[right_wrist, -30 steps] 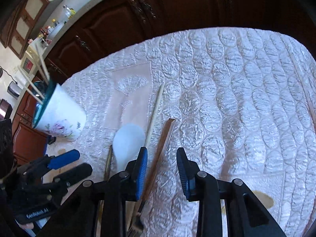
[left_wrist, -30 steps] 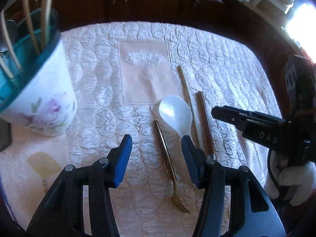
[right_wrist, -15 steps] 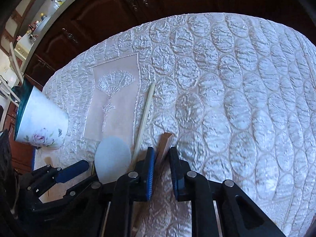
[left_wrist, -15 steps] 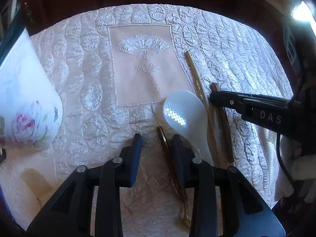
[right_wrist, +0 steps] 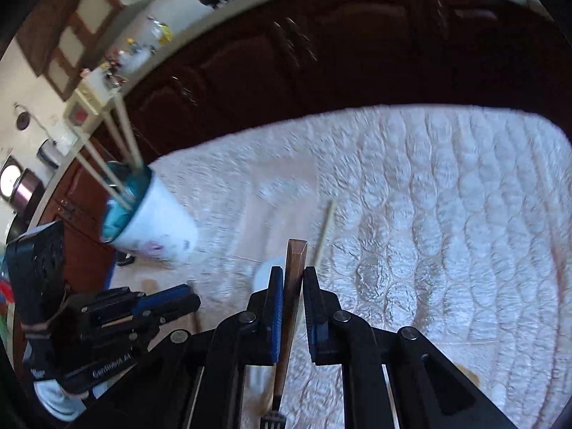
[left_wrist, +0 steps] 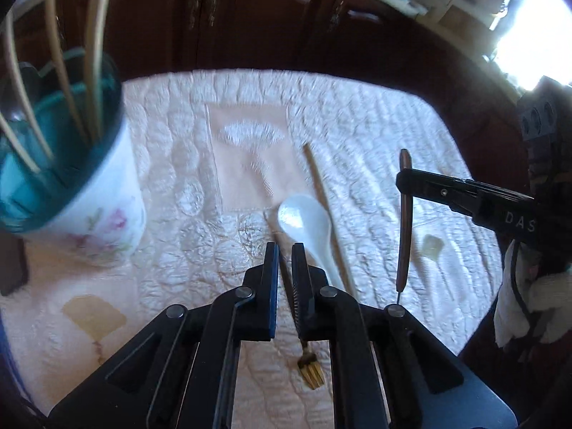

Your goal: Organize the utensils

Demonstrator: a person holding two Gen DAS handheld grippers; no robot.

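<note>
My left gripper (left_wrist: 285, 257) is shut on a gold fork (left_wrist: 310, 370), lifted off the quilted cloth with its tines hanging down. My right gripper (right_wrist: 293, 280) is shut on a wooden-handled fork (right_wrist: 293, 279) and holds it above the table; it also shows in the left wrist view (left_wrist: 405, 214). A white ceramic spoon (left_wrist: 309, 220) and a single chopstick (left_wrist: 323, 200) lie on the cloth. A floral cup (left_wrist: 68, 178) with a teal inside holds several chopsticks at the left; it also shows in the right wrist view (right_wrist: 153, 221).
The white quilted tablecloth (left_wrist: 357, 136) covers the table, with an embroidered beige patch (left_wrist: 250, 150) in the middle. Dark wooden cabinets (left_wrist: 250, 18) stand behind the far edge. A bright window is at the upper right.
Both grippers closed on their forks and lifted them off the cloth. The views pulled back and the cup with chopsticks came back into sight.
</note>
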